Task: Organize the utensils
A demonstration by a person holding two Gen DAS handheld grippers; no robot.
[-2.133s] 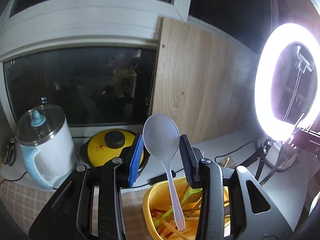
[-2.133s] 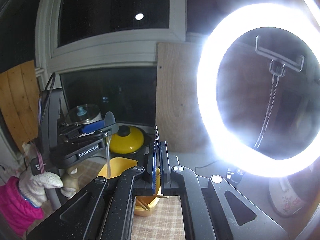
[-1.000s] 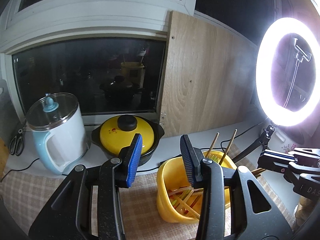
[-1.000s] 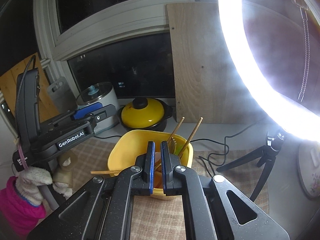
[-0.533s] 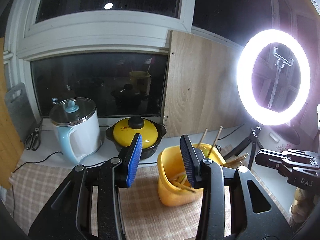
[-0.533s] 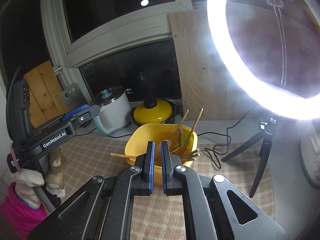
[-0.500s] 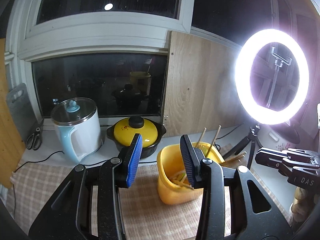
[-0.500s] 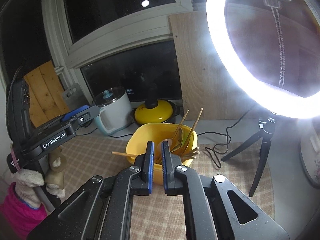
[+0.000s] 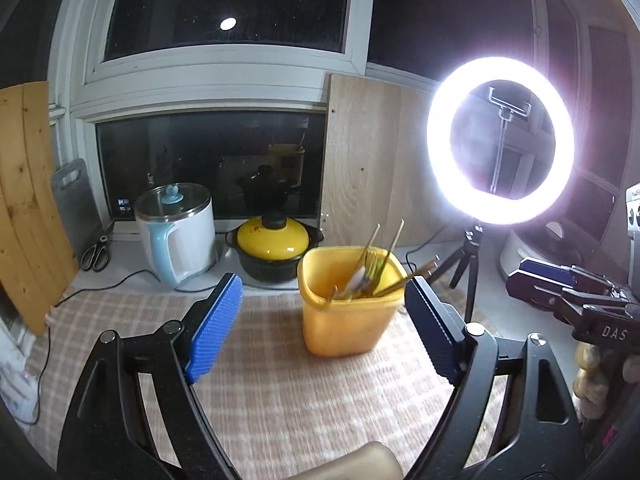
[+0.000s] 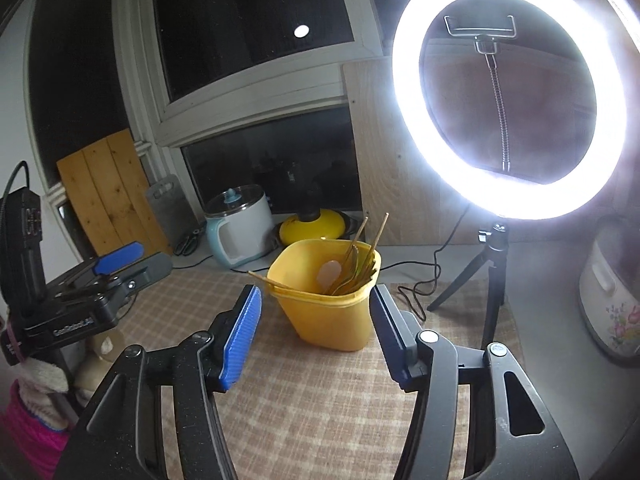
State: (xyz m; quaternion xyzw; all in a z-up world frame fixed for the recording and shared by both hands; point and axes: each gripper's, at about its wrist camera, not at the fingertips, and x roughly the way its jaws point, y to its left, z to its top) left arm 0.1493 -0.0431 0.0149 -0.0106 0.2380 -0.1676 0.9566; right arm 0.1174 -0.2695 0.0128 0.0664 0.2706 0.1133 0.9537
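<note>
A yellow plastic tub point(image 9: 348, 312) stands upright on the checked cloth; it also shows in the right wrist view point(image 10: 332, 308). In it are wooden chopsticks point(image 9: 394, 240), a gold fork point(image 9: 372, 262) and a translucent white spoon point(image 10: 330, 272). One chopstick point(image 10: 264, 278) juts out over the tub's left rim. My left gripper point(image 9: 320, 328) is open and empty, well back from the tub. My right gripper point(image 10: 316, 332) is open and empty, also back from the tub. Each gripper shows in the other's view, the right one point(image 9: 568, 296) at the right, the left one point(image 10: 104, 280) at the left.
A lit ring light point(image 9: 500, 140) on a tripod point(image 10: 492, 280) stands right of the tub, its cable point(image 10: 416, 284) on the cloth. Behind are a white-blue electric pot point(image 9: 176, 232), a yellow-lidded casserole point(image 9: 276, 248), scissors point(image 9: 96, 252) and a rice cooker point(image 10: 612, 308).
My left gripper let go of the white spoon into the tub. Both grippers have drawn back from the tub and opened wide; the right one was shut before.
</note>
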